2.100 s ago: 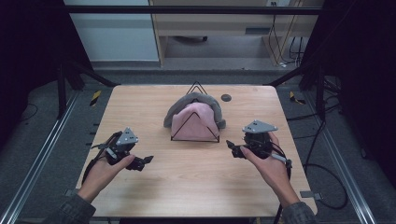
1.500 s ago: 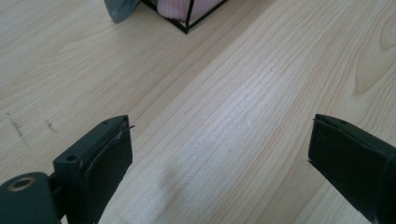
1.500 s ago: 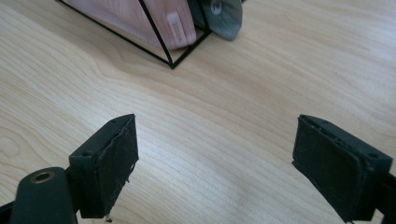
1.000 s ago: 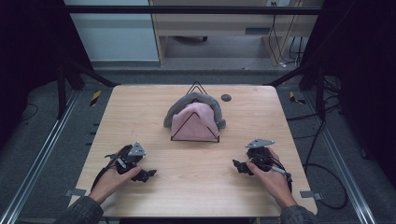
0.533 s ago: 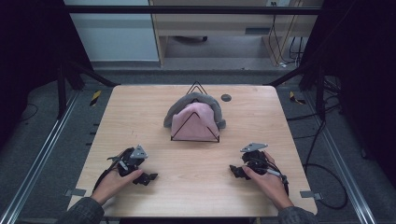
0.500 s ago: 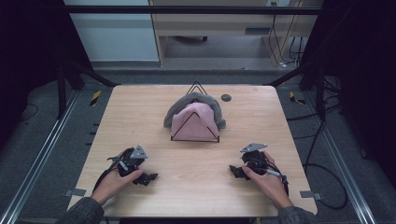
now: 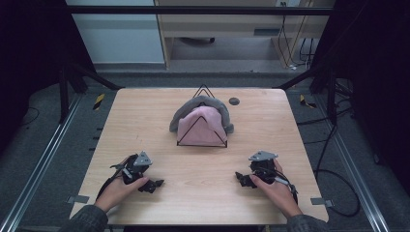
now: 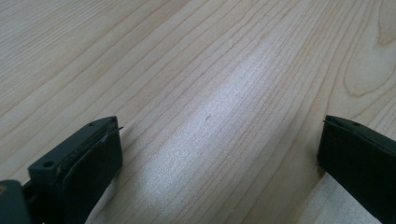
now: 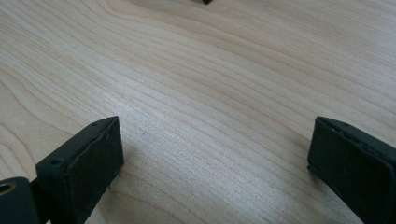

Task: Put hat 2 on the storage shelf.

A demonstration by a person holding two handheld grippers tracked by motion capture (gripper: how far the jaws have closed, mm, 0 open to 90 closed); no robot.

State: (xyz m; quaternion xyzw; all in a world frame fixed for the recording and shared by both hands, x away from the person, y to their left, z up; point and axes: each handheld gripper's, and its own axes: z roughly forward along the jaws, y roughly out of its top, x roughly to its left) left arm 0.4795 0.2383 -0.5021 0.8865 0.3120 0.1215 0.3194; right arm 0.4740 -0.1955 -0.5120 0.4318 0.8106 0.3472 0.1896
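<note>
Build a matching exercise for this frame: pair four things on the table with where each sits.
Things:
1. left gripper
2. right gripper
3. pink cloth
4. dark round disc

Places:
A. far edge of the table, right of the wire stand
B. near left, open, on bare wood
C. middle, draped on the black wire stand
D. near right, open, on bare wood

Pairs: 1-B, 2-D, 3-C, 4-A

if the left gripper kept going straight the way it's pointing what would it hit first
Probably the right gripper. In the high view the left gripper, jaws open and empty, lies low on the wooden table pointing across at it, with bare wood between. Depth is unclear; tilted down, it would meet the tabletop first.
</note>
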